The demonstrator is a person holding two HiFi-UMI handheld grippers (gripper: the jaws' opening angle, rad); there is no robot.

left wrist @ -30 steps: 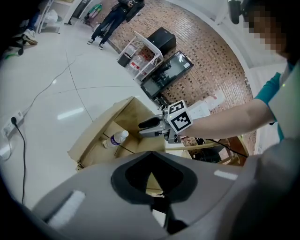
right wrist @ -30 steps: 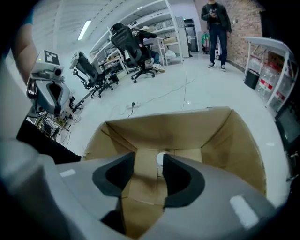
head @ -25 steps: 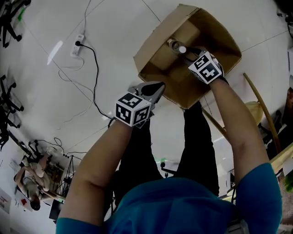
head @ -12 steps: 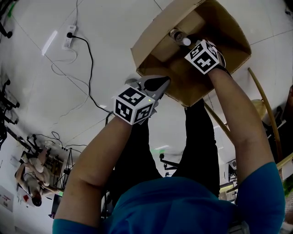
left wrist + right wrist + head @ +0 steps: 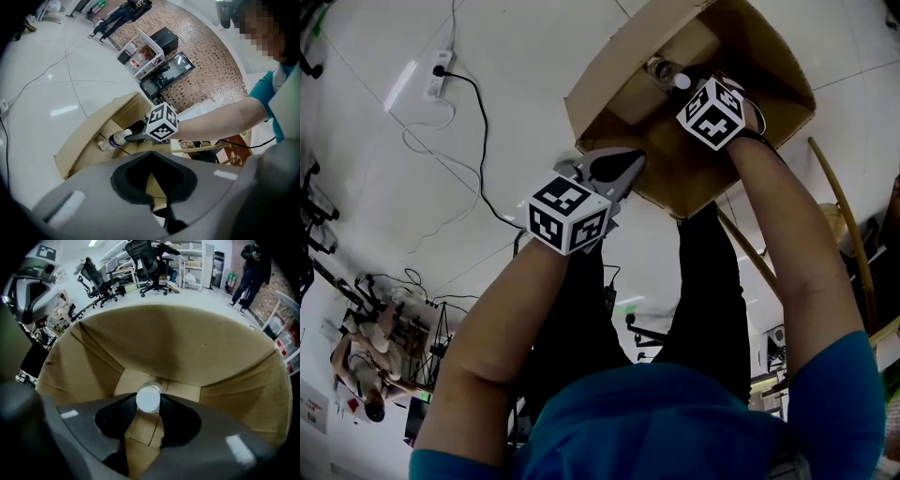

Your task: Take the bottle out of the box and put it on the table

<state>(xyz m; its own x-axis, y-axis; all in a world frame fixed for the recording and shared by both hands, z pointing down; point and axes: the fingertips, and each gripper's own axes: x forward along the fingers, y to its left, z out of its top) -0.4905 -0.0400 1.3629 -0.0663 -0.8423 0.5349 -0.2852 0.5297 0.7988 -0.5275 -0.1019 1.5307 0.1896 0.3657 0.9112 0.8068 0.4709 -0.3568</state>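
An open cardboard box (image 5: 600, 84) stands on the white floor. A clear bottle (image 5: 661, 70) with a white cap is inside it, leaning toward the far wall. My right gripper (image 5: 686, 82) reaches down into the box. Its jaws have just been closing, and the bottle cap (image 5: 148, 399) sits between the pads, touching both. The left gripper view shows the same bottle (image 5: 112, 139) at the right gripper's tips (image 5: 133, 135). My left gripper (image 5: 614, 169) hangs outside the box by its near rim, jaws together and holding nothing.
A power strip with a black cable (image 5: 441, 64) lies on the floor at the left. Wooden poles (image 5: 839, 216) lean at the right of the box. The person's legs stand just behind the box. Office chairs (image 5: 140, 263) are farther off.
My right gripper has sunk deeper into the box and its jaws have drawn in around the bottle's cap. The left gripper has dropped slightly toward the box's near rim.
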